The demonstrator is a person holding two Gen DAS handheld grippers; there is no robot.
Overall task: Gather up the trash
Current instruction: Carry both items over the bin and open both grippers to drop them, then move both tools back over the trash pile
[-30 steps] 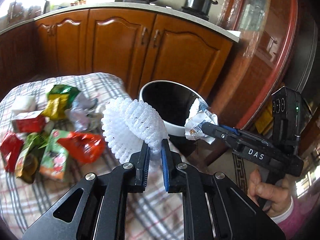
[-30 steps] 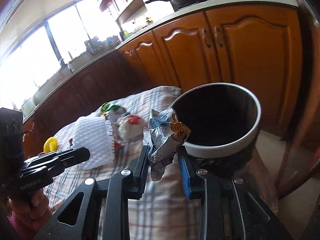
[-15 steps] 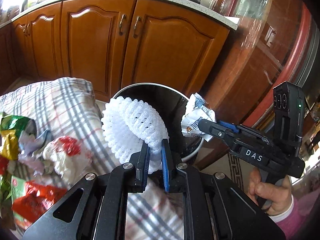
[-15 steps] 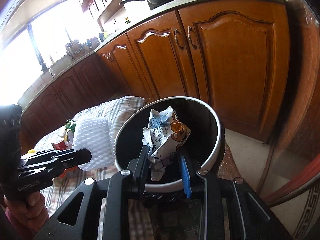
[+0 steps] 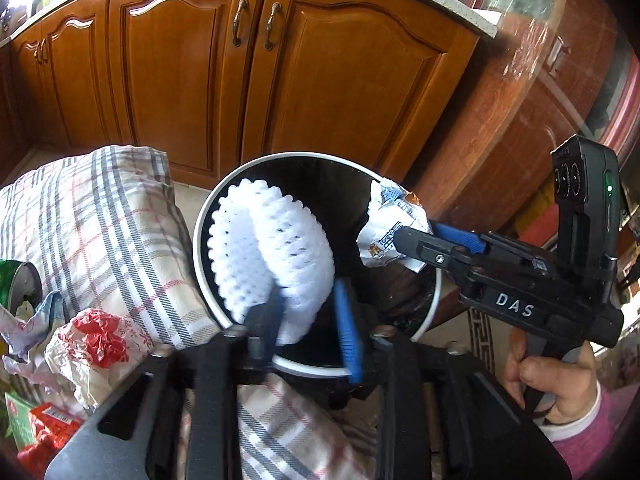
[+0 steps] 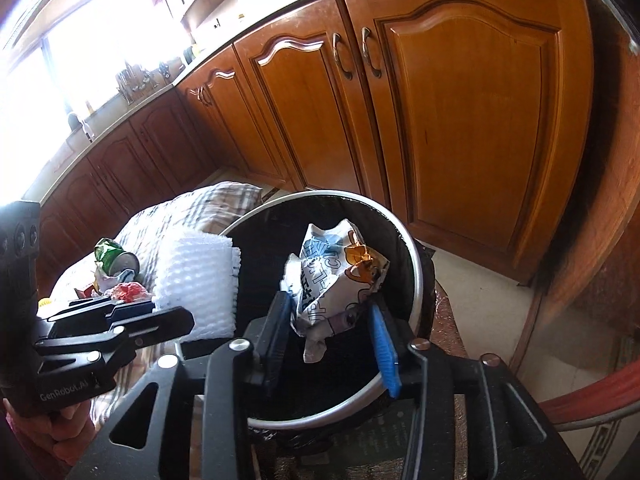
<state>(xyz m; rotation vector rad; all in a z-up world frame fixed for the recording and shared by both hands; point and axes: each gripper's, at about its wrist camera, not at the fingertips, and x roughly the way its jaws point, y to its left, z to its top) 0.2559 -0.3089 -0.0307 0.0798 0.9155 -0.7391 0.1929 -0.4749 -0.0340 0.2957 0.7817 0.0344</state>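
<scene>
Both grippers hang over the mouth of the bin [image 5: 430,312], so the coming move turns on one thing: each piece of trash lies straight above the dark opening, with nothing between it and the liner below.

The left gripper [image 5: 310,326] has its jaws parted around the foam net [image 5: 276,252]. One finger touches the net's lower edge; the blue pad on the other side stands clear of it, so the hold looks loose or already let go. The net is a white, soft, open-mesh sleeve, folded into a rounded bundle whose long axis rises away from the fingers. It sits over the bin's near-left part, just inside the rim.

The right gripper [image 6: 332,328] is also spread wide. The wrapper [image 6: 340,276] stands between its pads; whether it touches them cannot be told. It is crumpled printed film, light and springy, upright, with its lower tail hanging free over the bin's middle. Of the two, the wrapper is nearer the centre.

The bin is round, with a pale smooth rim and a black liner. More crumpled wrappers [image 5: 92,356] and a green can [image 6: 116,258] lie on the checked cloth [image 5: 112,220] beside the bin, on the left gripper's side.
</scene>
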